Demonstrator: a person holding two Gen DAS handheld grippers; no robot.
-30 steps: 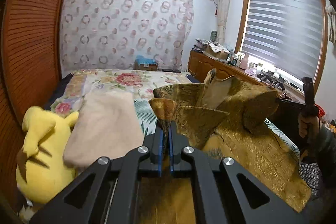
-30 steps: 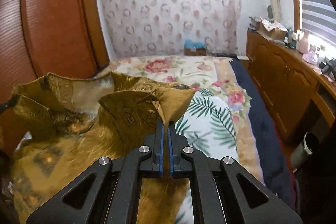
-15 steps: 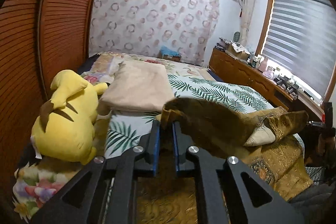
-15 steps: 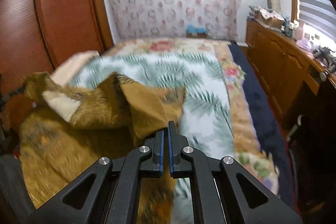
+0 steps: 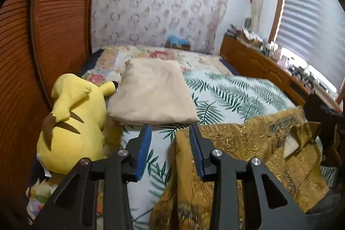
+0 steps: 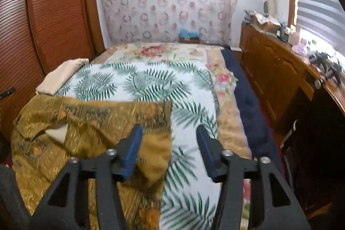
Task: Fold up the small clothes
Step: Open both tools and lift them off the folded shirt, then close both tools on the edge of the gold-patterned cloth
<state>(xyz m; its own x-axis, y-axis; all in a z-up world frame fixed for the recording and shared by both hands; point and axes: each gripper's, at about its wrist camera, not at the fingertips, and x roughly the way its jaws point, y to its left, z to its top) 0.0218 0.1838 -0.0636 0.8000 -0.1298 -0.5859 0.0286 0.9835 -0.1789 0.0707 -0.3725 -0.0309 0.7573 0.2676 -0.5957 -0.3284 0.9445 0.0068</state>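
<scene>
garment on bed — plush toy left.

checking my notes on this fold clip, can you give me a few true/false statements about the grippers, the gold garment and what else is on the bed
1. Both grippers are open. True: the left gripper and the right gripper each show a wide gap between their blue pads.
2. The gold patterned garment hangs in the air. False: it lies on the palm-leaf bedspread.
3. A yellow plush toy sits beside a folded beige cloth. True.
4. The right gripper pinches the garment's corner. False: nothing is clamped; the corner lies below the open jaws.
5. The beige cloth lies on top of the gold garment. False: it lies farther up the bed, apart from it.
</scene>
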